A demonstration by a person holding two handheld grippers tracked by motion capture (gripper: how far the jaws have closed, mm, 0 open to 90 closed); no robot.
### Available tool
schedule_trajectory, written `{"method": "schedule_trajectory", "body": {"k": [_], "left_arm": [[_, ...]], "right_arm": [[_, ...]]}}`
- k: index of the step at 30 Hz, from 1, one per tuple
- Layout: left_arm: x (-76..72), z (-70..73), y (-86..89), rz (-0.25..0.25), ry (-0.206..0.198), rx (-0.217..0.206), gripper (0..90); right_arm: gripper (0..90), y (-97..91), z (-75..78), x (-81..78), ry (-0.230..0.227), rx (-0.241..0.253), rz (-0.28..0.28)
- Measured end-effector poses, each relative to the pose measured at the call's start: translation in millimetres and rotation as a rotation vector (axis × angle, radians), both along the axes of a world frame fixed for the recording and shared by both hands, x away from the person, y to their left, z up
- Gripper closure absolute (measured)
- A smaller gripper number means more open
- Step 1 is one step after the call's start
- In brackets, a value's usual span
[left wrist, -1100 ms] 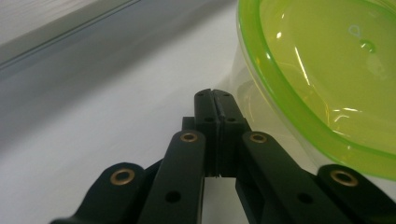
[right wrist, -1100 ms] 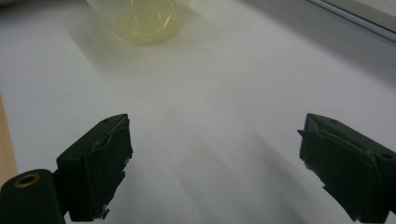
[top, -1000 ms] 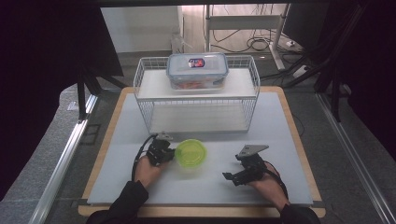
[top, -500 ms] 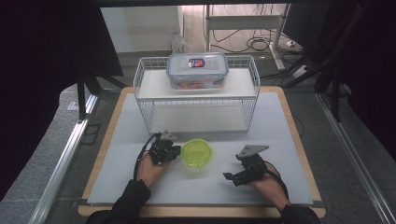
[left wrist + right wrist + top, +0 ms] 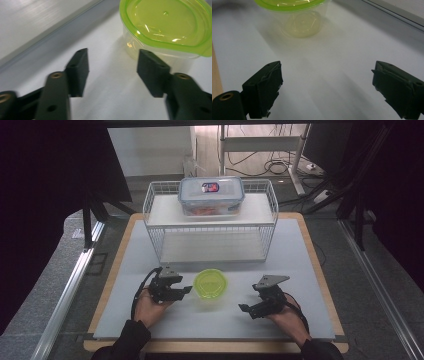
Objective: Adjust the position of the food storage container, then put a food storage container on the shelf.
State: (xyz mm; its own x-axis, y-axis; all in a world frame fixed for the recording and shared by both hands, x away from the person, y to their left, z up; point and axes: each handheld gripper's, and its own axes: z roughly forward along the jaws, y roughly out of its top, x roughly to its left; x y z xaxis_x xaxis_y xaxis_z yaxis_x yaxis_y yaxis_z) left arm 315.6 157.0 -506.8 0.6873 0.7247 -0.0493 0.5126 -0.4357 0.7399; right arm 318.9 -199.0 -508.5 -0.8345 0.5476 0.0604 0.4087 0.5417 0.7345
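Left claw (image 5: pixel 112 65) (just opening) beside green-lidded tub (image 5: pixel 165 27)

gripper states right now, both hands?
Left hand-held gripper: open, jaws just opened, holding nothing; green-lidded container just ahead.
Right hand-held gripper: open, holding nothing.

Clear tub (image 5: pixel 210 285) with a lime-green lid; black grippers, left (image 5: pixel 186 290) and right (image 5: pixel 245 308), either side of it; behind the tub, a white wire rack (image 5: pixel 155 225); on the rack, a clear box (image 5: pixel 211 196) with a blue-edged lid; pale grey mat (image 5: pixel 300 260); tan wooden rim (image 5: pixel 320 270).

Green-lidded clear tub (image 5: pixel 211 284), upright, on table
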Motion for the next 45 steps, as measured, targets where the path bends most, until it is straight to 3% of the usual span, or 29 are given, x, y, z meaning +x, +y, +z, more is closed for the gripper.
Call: {"method": "schedule_trajectory", "body": {"k": [6,10,18,26,39,42,45], "left_arm": [[-13.1,0.7,6.0,0.003,-0.027,-0.003,26.4],[-23.3,1.5,13.2,0.001,-0.040,-0.042,20.0],[-41.2,-0.2,17.8,0.006,-0.038,-0.068,8.3],[-56.4,-6.6,20.1,-0.012,-0.051,-0.018,5.2],[-59.1,-8.0,22.3,-0.006,-0.058,-0.010,4.6],[-60.2,-6.4,22.0,-0.013,-0.067,-0.008,4.7],[-61.5,-5.0,21.1,-0.019,-0.078,-0.008,4.9]], "right_arm": [[8.7,-0.2,1.2,-0.4,0.004,0.010,-0.006],[8.6,-0.1,1.3,-0.4,0.002,0.010,-0.005],[7.6,0.4,2.0,-0.9,-0.004,0.019,-0.007],[7.2,0.7,1.5,-0.7,-0.004,0.022,-0.009],[0.6,2.2,0.4,2.7,0.052,0.033,-0.052],[4.0,1.9,4.5,4.1,0.067,0.032,-0.071],[10.5,0.4,12.3,9.1,0.098,0.073,-0.093]]}}
